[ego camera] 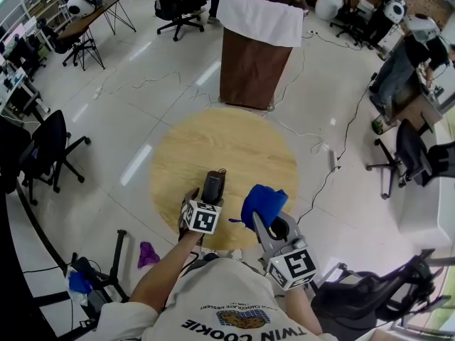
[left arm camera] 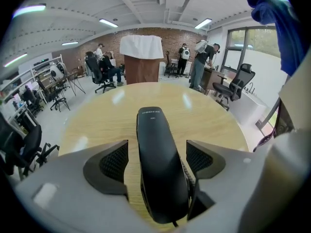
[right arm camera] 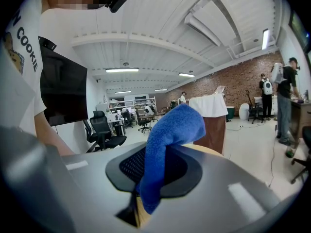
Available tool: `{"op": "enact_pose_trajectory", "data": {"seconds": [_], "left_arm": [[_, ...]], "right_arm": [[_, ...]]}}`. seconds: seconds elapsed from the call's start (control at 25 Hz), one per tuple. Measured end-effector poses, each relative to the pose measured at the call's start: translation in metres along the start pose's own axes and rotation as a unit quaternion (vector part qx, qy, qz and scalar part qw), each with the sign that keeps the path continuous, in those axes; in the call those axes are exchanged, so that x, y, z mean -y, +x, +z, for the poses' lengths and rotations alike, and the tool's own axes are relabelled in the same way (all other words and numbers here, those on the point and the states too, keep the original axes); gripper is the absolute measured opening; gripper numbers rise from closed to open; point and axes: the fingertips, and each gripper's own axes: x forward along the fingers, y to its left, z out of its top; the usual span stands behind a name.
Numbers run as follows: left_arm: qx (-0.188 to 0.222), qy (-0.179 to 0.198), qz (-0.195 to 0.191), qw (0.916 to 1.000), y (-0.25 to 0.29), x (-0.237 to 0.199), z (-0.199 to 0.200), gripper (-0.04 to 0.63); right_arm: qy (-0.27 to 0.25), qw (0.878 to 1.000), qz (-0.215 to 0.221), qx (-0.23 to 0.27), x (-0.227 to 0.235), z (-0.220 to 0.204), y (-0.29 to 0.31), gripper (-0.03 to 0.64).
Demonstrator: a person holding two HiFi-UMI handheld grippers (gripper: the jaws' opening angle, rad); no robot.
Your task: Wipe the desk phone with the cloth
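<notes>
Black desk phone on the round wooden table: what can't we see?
Head view: marker cube on the left gripper hides the near end of the black desk phone.
Left gripper view: handset covers whatever lies under it; its print too small to read.
Right gripper view: phone not seen past the right gripper and its blue cloth.

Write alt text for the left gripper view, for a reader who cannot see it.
A black phone handset lies on a round wooden table, between the open jaws of the left hand-held gripper. A blue cloth hangs at the upper right, and an office with chairs and people fills the background.
</notes>
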Motion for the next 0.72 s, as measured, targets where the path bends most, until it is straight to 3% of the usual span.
{"op": "enact_pose_trajectory", "data": {"seconds": [0.24,0.4,0.52,0.72], "left_arm": [[0.070,-0.004,0.019,0.9974,-0.031,-0.003,0.030,0.367],[0.147,-0.027,0.020,0.9886,-0.066,-0.001,0.057,0.362],[0.198,-0.028,0.009,0.9797,-0.096,0.010,0.076,0.262],[0.257,-0.023,0.000,0.9661,-0.142,0.029,0.093,0.201]], "right_arm": [[-0.005,1.000,0.002,0.003,-0.001,0.001,-0.002,0.058],[-0.006,1.000,0.008,0.010,-0.004,0.004,-0.004,0.058],[-0.007,1.000,0.017,0.015,-0.005,0.006,-0.006,0.058],[-0.019,0.999,0.040,0.025,-0.013,0.011,-0.011,0.058]]}}
